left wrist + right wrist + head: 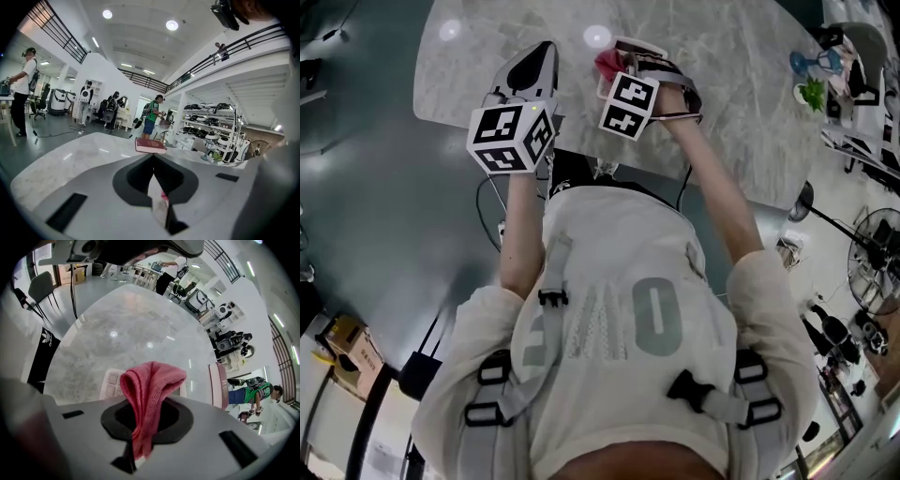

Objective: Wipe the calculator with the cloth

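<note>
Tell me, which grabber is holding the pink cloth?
The right gripper: the pink cloth is pinched between its jaws and sticks out over the calculator. The left gripper has its jaws closed together, pointing across the table at a red book.

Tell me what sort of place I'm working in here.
Probably a robotics lab or data-collection hall, not a home. It's a tall open room with a railed mezzanine, shelves of equipment, and people wearing backpacks among desks. You're at a marble table.
</note>
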`<state>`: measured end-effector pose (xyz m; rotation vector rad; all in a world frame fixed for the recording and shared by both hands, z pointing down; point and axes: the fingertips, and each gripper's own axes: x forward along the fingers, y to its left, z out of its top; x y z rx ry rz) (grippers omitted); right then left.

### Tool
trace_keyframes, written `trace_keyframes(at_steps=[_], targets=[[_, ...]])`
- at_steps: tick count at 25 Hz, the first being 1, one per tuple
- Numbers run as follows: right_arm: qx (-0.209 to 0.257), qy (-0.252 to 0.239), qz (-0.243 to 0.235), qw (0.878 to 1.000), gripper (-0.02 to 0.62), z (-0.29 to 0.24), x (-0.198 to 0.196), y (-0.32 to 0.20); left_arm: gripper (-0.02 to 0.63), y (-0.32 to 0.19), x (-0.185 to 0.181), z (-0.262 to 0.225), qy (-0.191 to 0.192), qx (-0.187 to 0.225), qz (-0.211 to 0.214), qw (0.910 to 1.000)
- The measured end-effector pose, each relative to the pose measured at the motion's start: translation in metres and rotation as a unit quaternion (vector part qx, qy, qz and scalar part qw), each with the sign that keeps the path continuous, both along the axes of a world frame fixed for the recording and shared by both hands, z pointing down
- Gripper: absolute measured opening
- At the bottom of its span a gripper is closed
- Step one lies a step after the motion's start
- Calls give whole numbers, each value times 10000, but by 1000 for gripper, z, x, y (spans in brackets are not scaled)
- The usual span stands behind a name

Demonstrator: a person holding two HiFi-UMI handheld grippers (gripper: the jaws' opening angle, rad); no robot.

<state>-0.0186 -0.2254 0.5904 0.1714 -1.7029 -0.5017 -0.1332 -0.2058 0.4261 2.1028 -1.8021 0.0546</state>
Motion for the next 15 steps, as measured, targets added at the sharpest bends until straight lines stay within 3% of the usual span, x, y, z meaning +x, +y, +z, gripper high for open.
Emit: trace_keyframes(at_steps=[15], targets=[[-531,-203,-272,9980,57,12,2,73,20,1,1,-1,55,34,-65,10000]])
